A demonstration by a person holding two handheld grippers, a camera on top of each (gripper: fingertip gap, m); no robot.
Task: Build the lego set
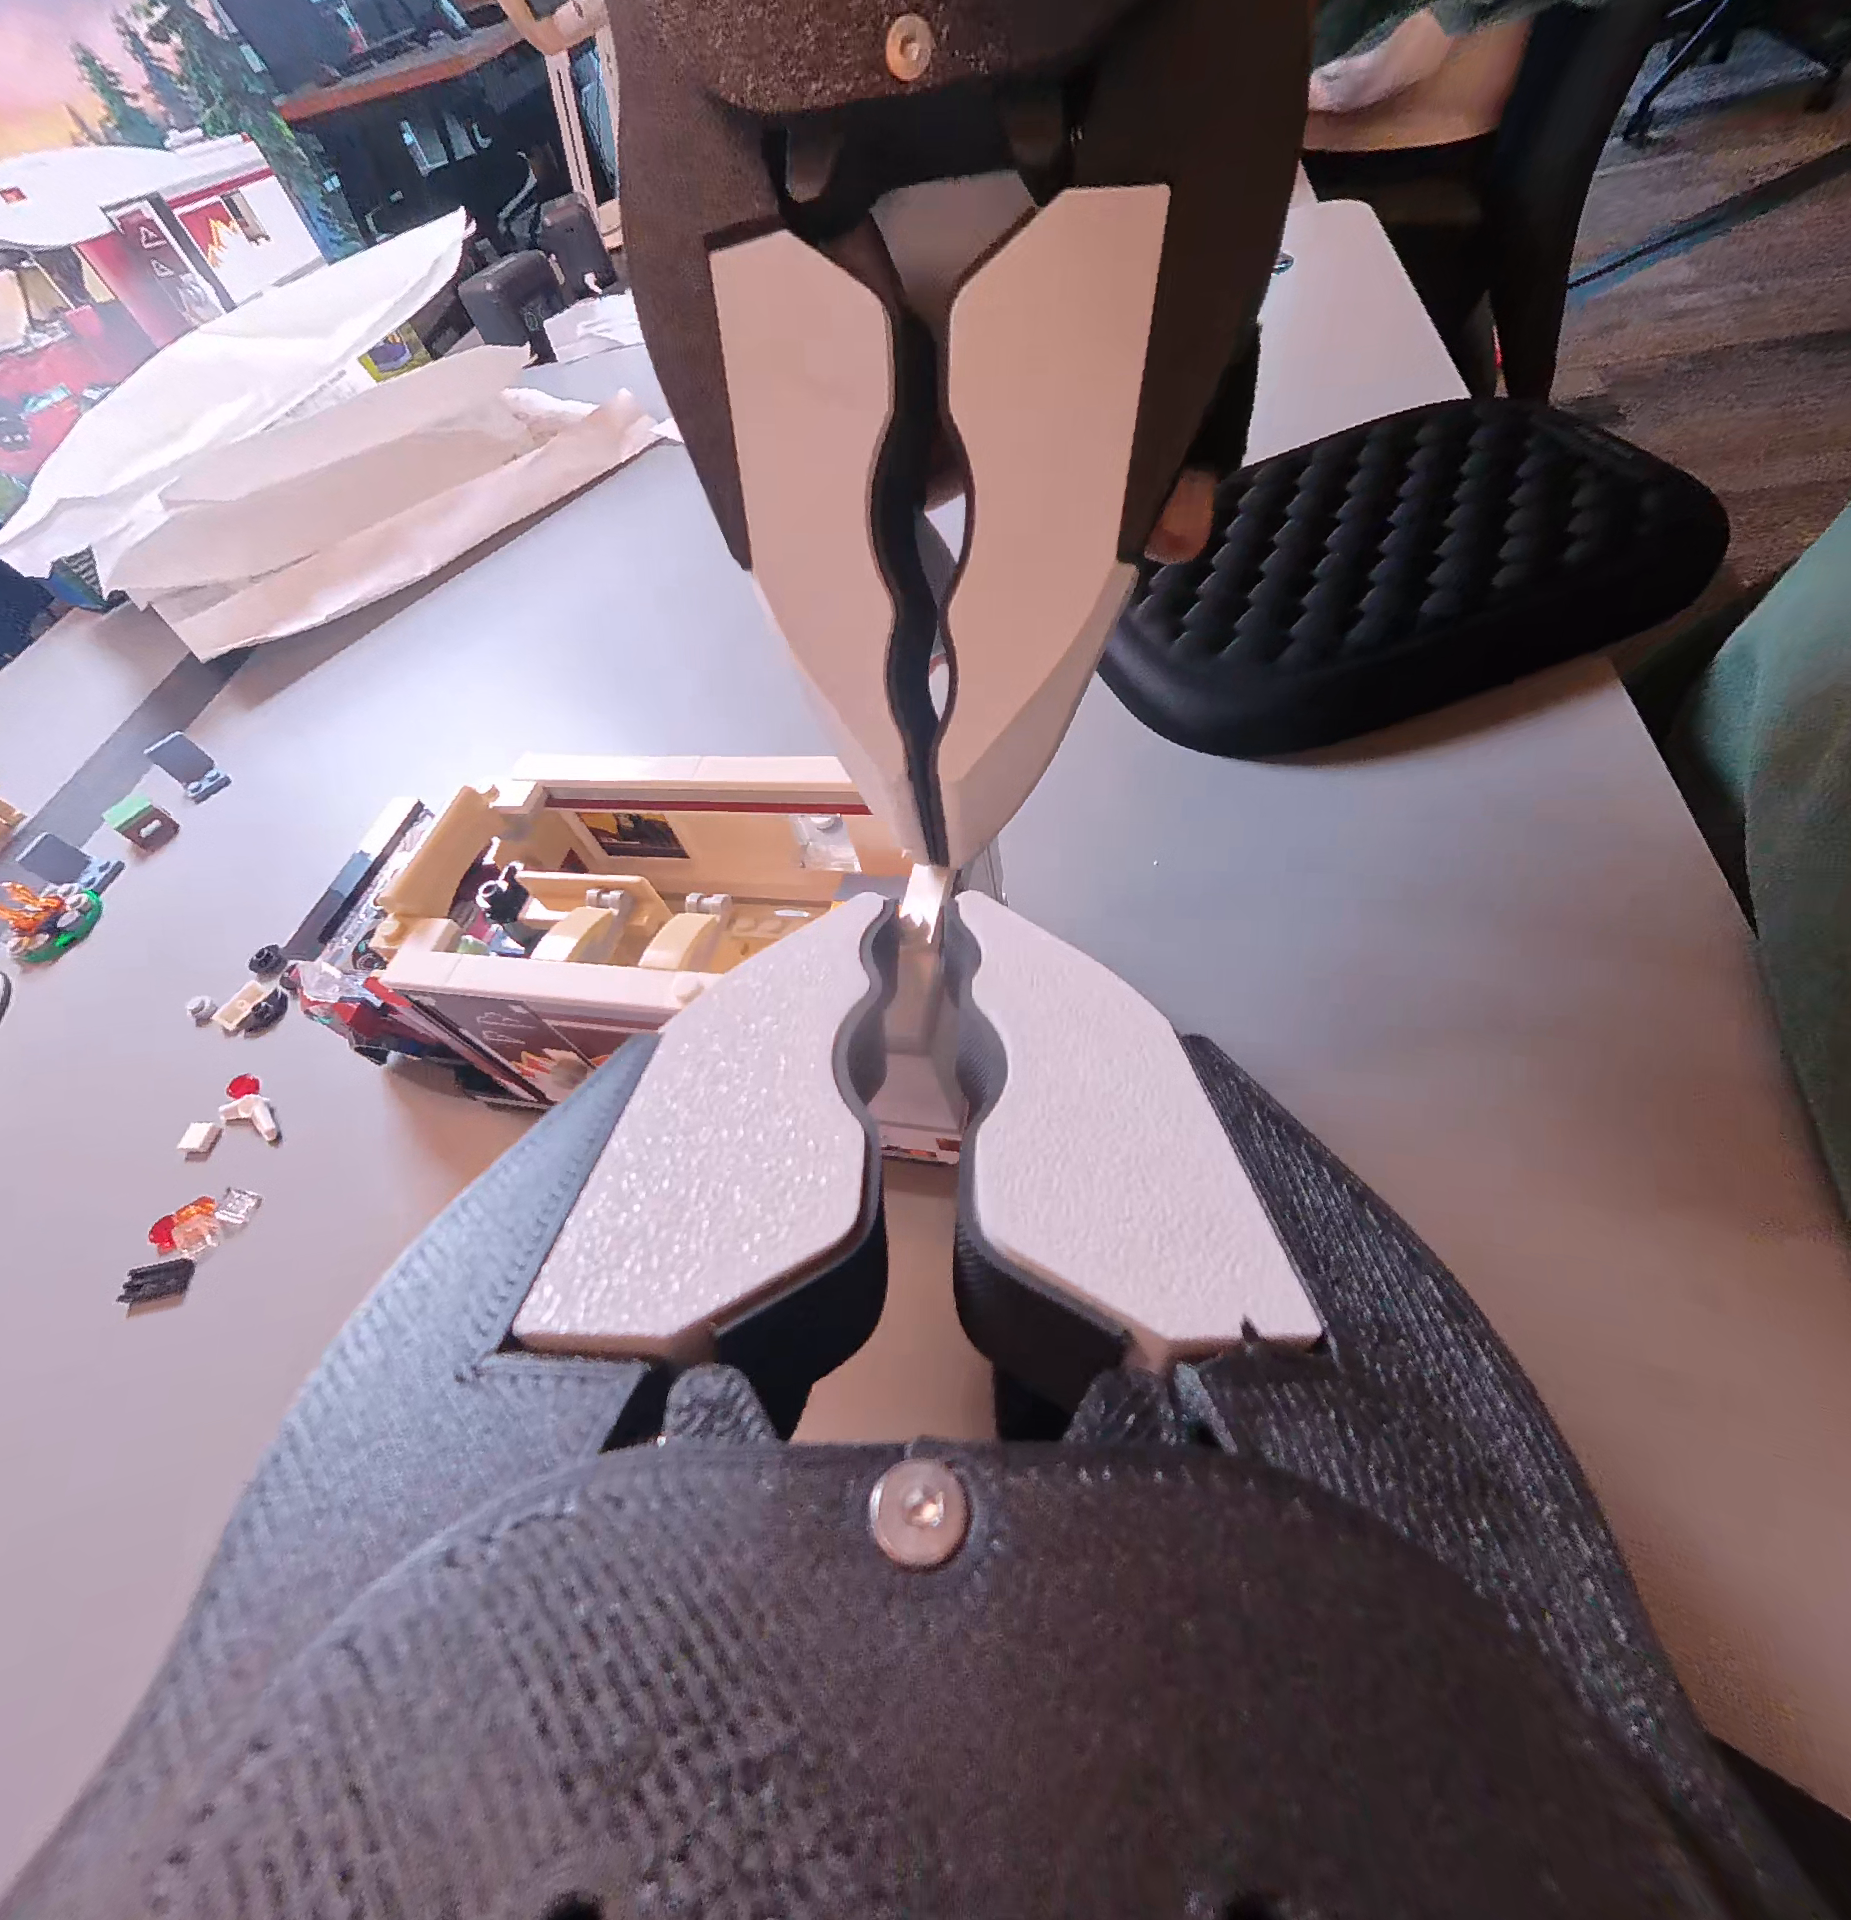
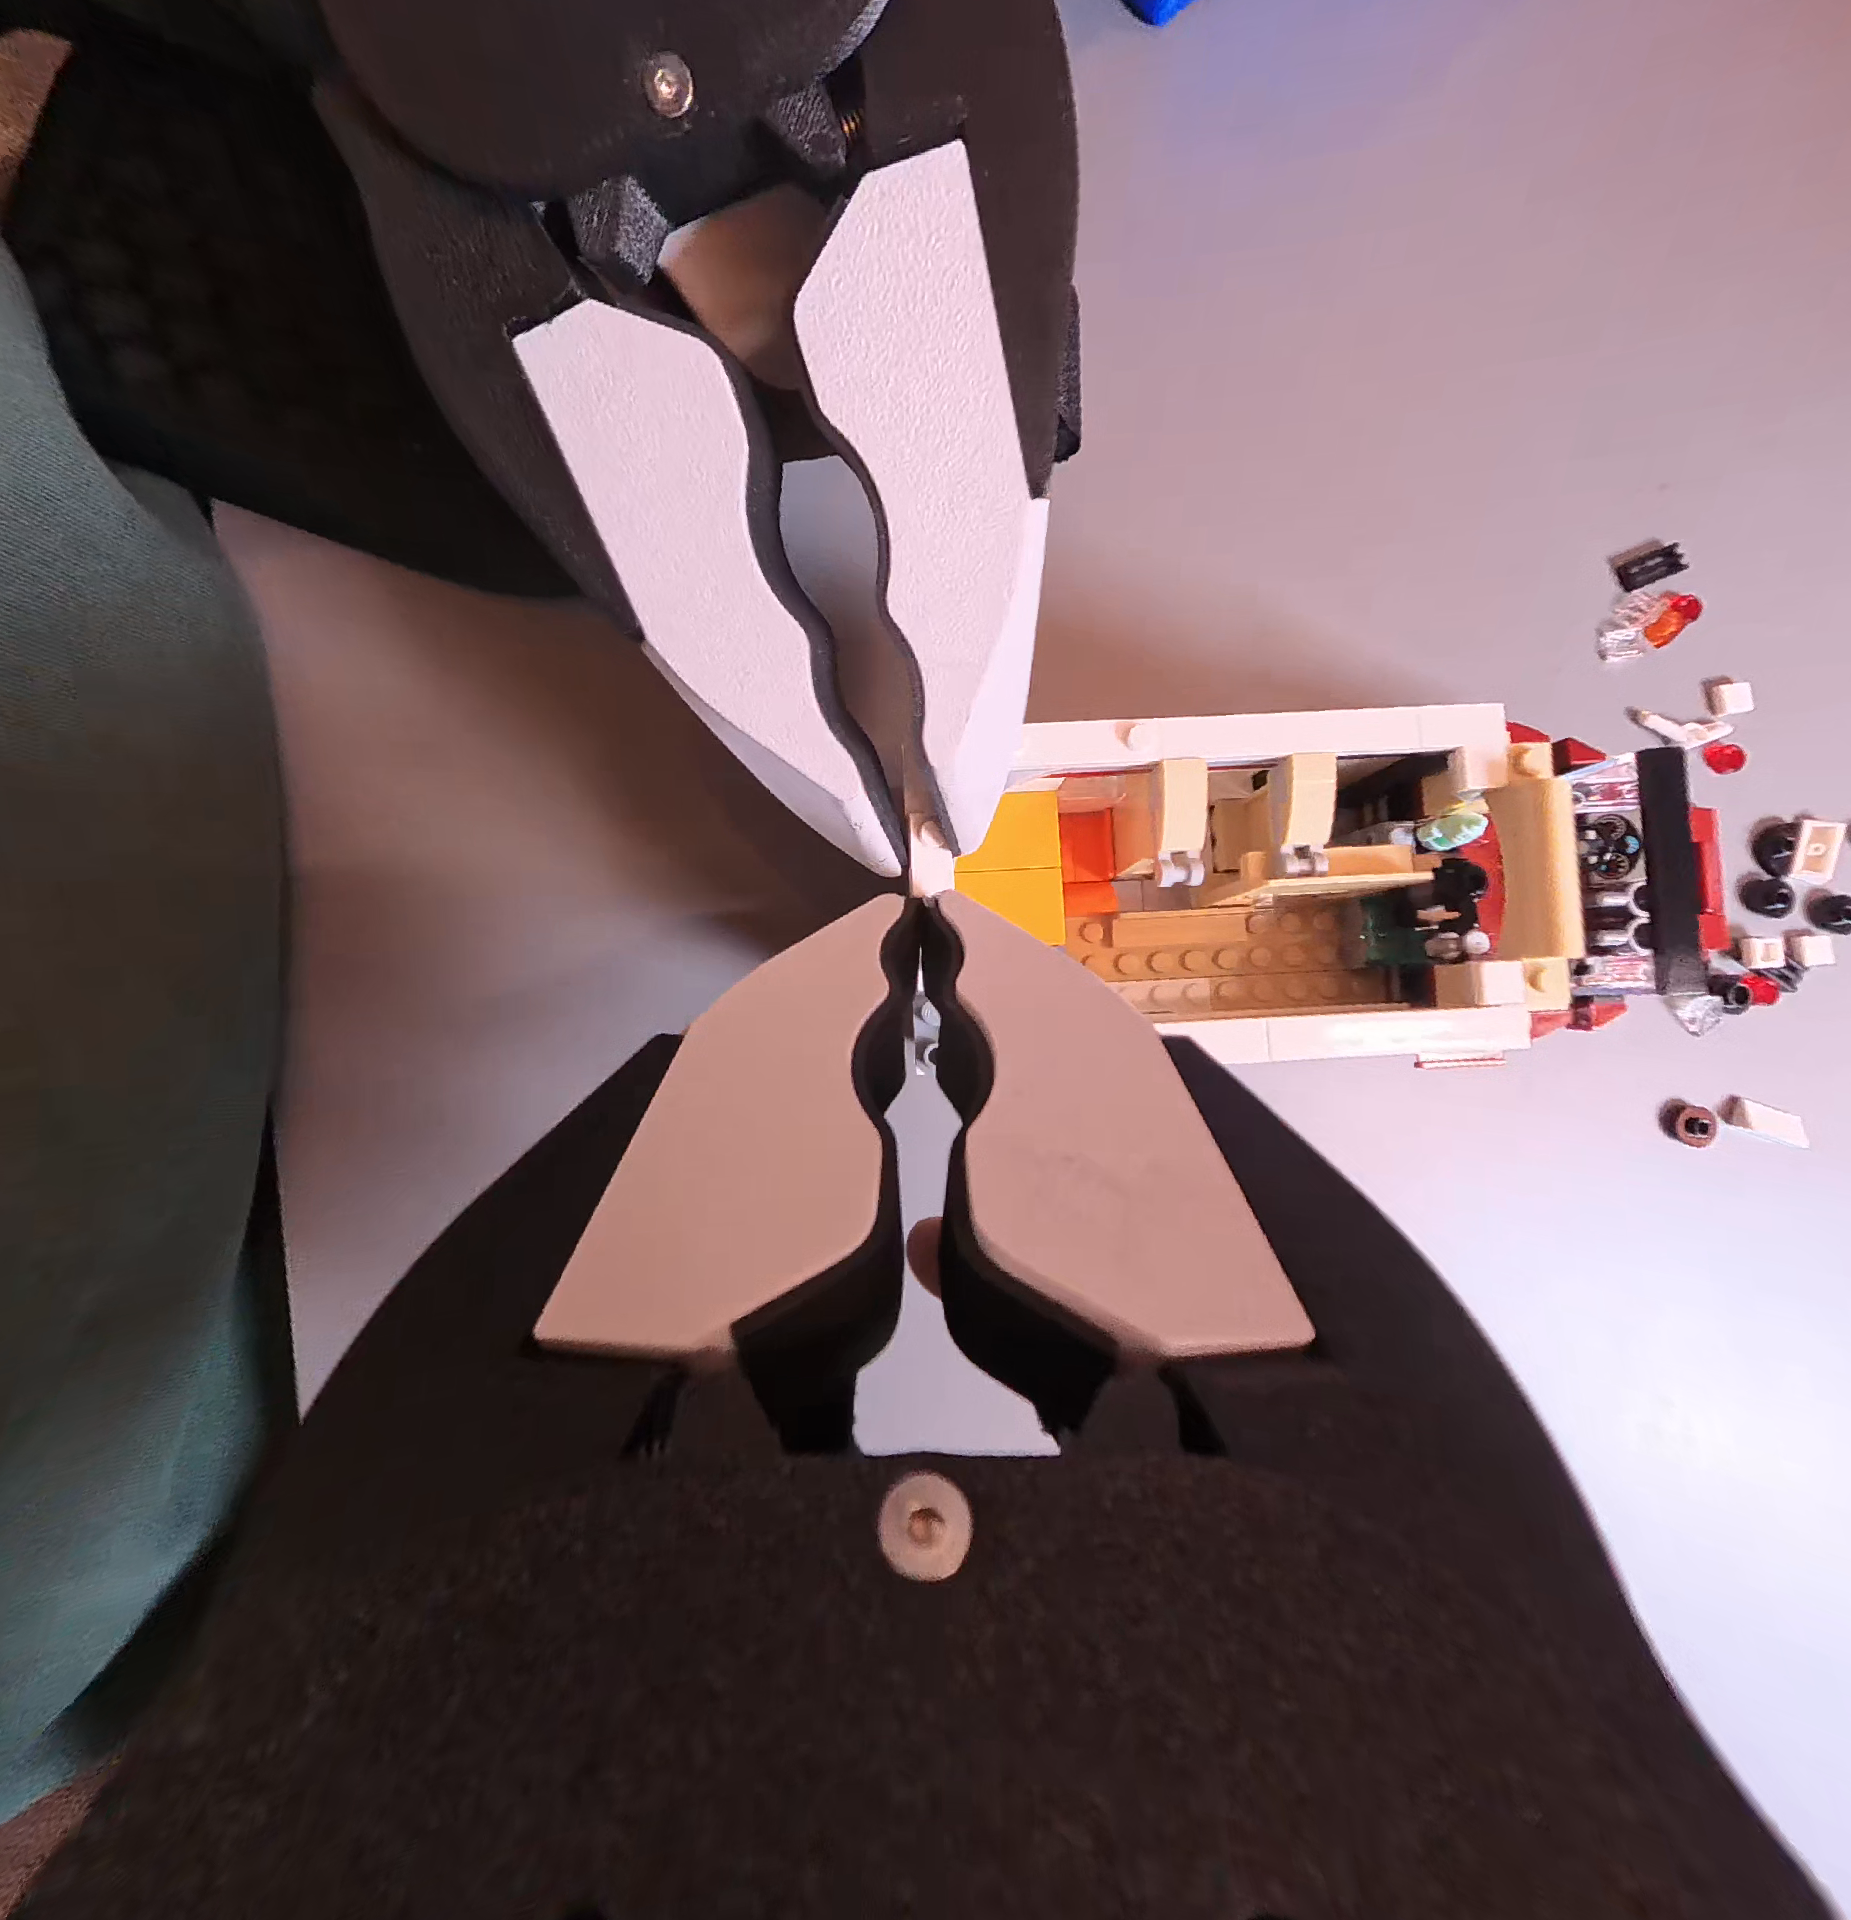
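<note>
A grey table point(image 1: 1316, 935) carries an open-topped toy brick camper point(image 1: 588, 935) with loose small bricks point(image 1: 225, 1122) scattered beside it. Above the camper's end, the left gripper point(image 1: 916, 920) and right gripper point(image 2: 926, 904) meet tip to tip, both clamped on one small white brick point(image 2: 929, 857).

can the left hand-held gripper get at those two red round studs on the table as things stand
Probably not right away. The left hand-held gripper is pinched on a small white piece together with the right hand-held gripper. The table toward the red studs looks unobstructed.
</note>
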